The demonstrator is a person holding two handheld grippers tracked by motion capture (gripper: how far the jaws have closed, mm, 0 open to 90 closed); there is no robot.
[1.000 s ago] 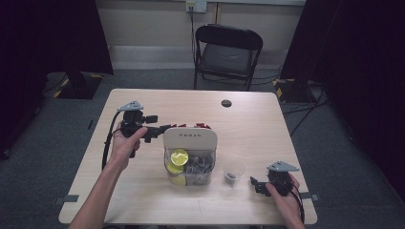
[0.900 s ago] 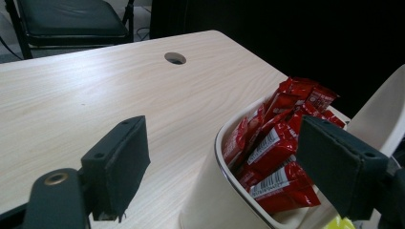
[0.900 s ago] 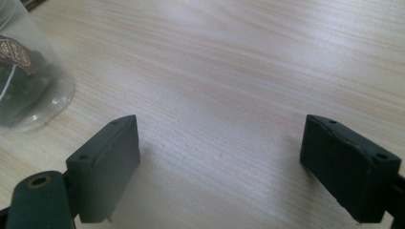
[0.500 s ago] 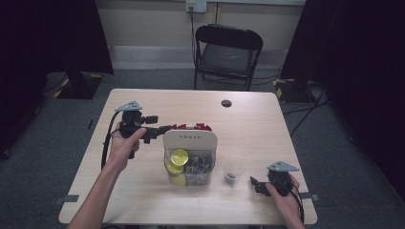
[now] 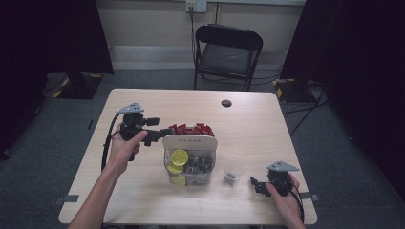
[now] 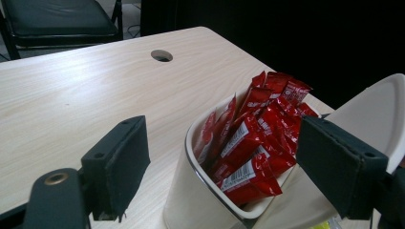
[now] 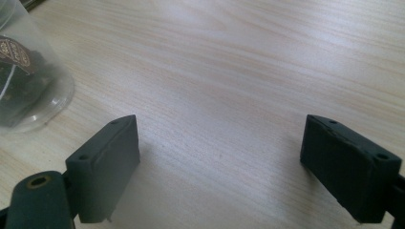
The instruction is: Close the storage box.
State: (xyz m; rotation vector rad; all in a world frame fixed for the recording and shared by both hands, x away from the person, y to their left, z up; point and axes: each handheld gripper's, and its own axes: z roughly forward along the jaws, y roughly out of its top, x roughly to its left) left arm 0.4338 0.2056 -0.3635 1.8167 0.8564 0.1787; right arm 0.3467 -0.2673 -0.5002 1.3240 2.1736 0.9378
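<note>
A white caddy (image 5: 190, 142) stands mid-table, its back compartment packed with red sachets (image 5: 191, 129) and its clear front holding yellow and dark packets (image 5: 188, 164). My left gripper (image 5: 160, 134) is open at the caddy's left rear corner. In the left gripper view its jaws stand wide on either side of the sachets (image 6: 253, 143) and the white rim (image 6: 200, 176). A small clear cup (image 5: 233, 172) with something dark inside sits right of the caddy. My right gripper (image 5: 254, 184) rests open near the table's front right, the cup (image 7: 28, 81) just beyond its left jaw.
A round cable hole (image 5: 226, 103) lies at the back of the wooden table (image 5: 267, 129). A black folding chair (image 5: 227, 52) stands behind the far edge. Bare wood (image 7: 224, 95) lies between the right gripper's jaws.
</note>
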